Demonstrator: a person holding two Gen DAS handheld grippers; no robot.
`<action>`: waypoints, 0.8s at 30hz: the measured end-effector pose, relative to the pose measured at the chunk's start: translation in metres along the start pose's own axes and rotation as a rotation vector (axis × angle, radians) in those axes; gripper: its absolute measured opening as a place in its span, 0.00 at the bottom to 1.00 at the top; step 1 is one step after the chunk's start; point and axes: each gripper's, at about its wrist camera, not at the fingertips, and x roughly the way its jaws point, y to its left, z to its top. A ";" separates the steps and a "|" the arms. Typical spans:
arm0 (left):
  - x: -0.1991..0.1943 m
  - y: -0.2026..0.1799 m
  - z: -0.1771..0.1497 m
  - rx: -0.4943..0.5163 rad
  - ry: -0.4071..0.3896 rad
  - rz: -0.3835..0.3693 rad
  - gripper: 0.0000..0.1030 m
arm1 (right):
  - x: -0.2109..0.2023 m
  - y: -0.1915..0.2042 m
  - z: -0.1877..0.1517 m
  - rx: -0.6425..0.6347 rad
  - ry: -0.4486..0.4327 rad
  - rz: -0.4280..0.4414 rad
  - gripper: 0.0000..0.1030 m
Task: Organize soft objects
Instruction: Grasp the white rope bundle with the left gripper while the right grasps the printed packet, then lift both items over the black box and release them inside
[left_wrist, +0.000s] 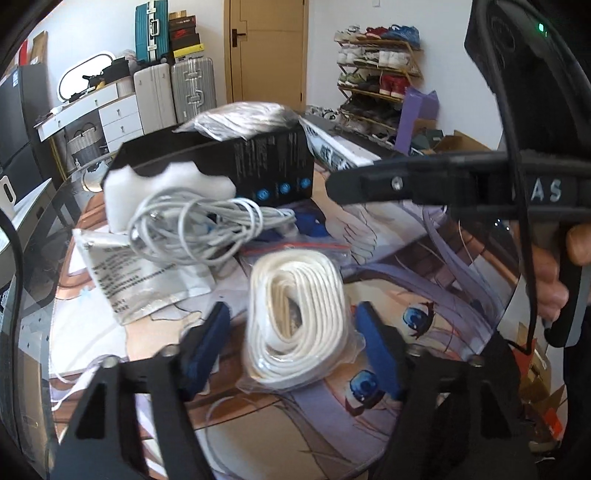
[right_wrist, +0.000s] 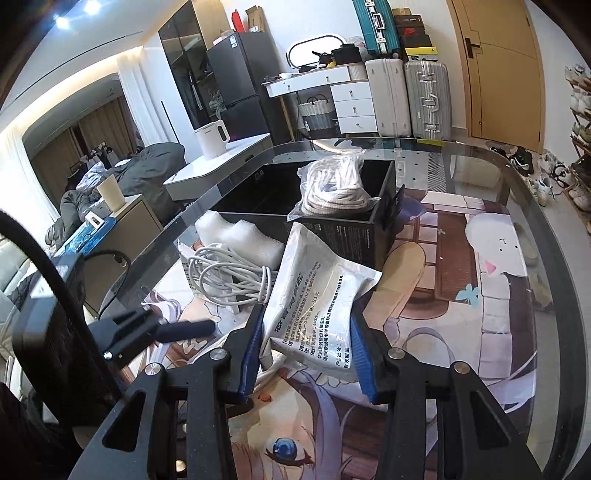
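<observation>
One glass table (right_wrist: 491, 155) is carrying one printed anime mat (right_wrist: 461, 280), one open black box (right_wrist: 373, 229) holding a bagged white rope coil (right_wrist: 334, 184), and one tangle of white cable (right_wrist: 229, 277) beside it. The right gripper (right_wrist: 306, 350) is clamping one silver foil pouch (right_wrist: 317, 295) covered in printed Chinese text, raised off the mat. The left gripper (left_wrist: 291, 347) is sitting partly open around a second bagged rope coil (left_wrist: 295, 321) lying on the mat, its pads (left_wrist: 210, 343) not touching it.
</observation>
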 end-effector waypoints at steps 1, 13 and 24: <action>0.000 -0.001 0.000 0.003 -0.003 0.001 0.55 | 0.000 0.000 0.000 0.000 0.000 0.001 0.42; -0.017 0.000 0.002 0.001 -0.053 -0.026 0.36 | -0.008 0.005 0.003 -0.011 -0.024 0.013 0.42; -0.054 0.013 0.008 -0.023 -0.141 -0.047 0.36 | -0.033 0.015 0.013 -0.022 -0.109 0.048 0.42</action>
